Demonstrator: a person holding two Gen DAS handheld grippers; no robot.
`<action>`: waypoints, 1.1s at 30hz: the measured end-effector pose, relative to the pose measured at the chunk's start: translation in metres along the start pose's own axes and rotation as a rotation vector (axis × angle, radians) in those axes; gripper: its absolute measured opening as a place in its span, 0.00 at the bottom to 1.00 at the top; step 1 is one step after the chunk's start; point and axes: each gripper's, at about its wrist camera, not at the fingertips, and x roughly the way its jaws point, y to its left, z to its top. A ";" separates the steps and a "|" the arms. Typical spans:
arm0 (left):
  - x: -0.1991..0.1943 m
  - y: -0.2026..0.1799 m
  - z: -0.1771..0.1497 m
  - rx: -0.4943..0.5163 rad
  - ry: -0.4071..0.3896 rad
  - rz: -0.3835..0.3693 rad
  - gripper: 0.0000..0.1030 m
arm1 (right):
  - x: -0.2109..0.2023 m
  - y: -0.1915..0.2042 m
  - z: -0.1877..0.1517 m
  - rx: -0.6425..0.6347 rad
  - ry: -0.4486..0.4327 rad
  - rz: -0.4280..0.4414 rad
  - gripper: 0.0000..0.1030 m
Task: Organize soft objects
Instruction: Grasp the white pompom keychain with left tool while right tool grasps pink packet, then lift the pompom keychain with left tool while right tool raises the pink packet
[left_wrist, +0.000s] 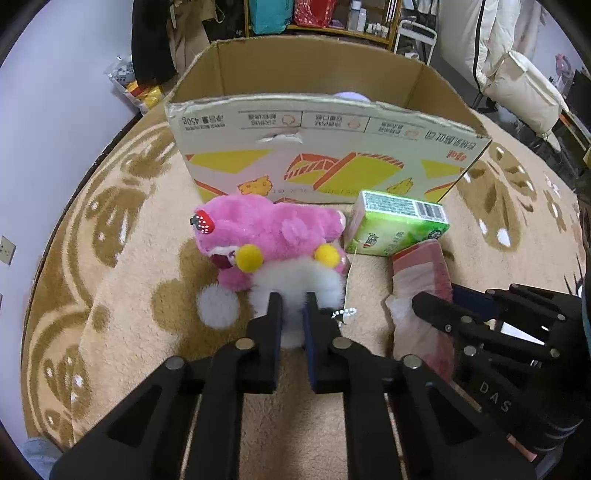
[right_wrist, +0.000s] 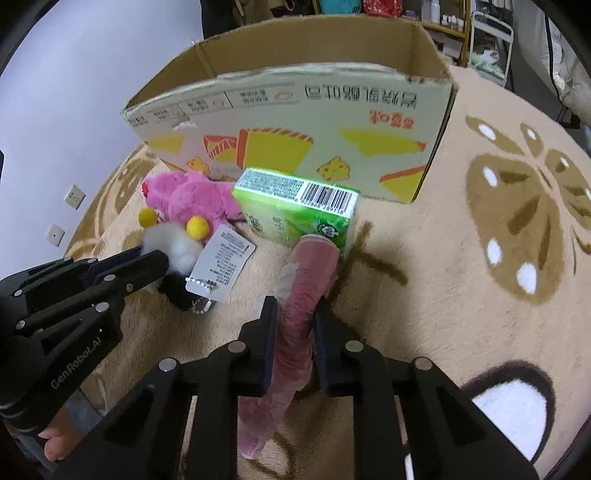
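— Pinching anything, the left gripper (left_wrist: 293, 301)?

— Yes: its fingers are closed on the white fluffy toy (left_wrist: 295, 284), which sits on the beige rug (left_wrist: 110, 295) just near of the pink plush (left_wrist: 269, 229). Two yellow pompoms top the white fur, and a paper tag (right_wrist: 221, 264) lies to its right.

— And the right gripper (right_wrist: 293, 310)?

— Its fingers squeeze a pink wrapped roll (right_wrist: 299, 314), whose far end touches the green tissue pack (right_wrist: 295, 206).

— Where's the cardboard box (left_wrist: 325, 147)?

— Open-topped, standing on the rug just beyond the plush and the tissue pack. Something pale purple (left_wrist: 351, 96) peeks over its near wall; I cannot tell what it is.
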 end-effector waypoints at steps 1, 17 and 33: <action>-0.002 0.001 0.000 -0.004 -0.008 -0.005 0.04 | -0.002 0.001 0.001 -0.003 -0.010 -0.003 0.18; 0.003 -0.002 -0.003 -0.013 -0.001 -0.058 0.18 | -0.018 -0.014 0.002 0.011 -0.012 -0.018 0.18; 0.027 -0.007 0.005 -0.046 0.041 -0.068 0.29 | -0.010 -0.018 0.004 0.022 0.010 -0.015 0.18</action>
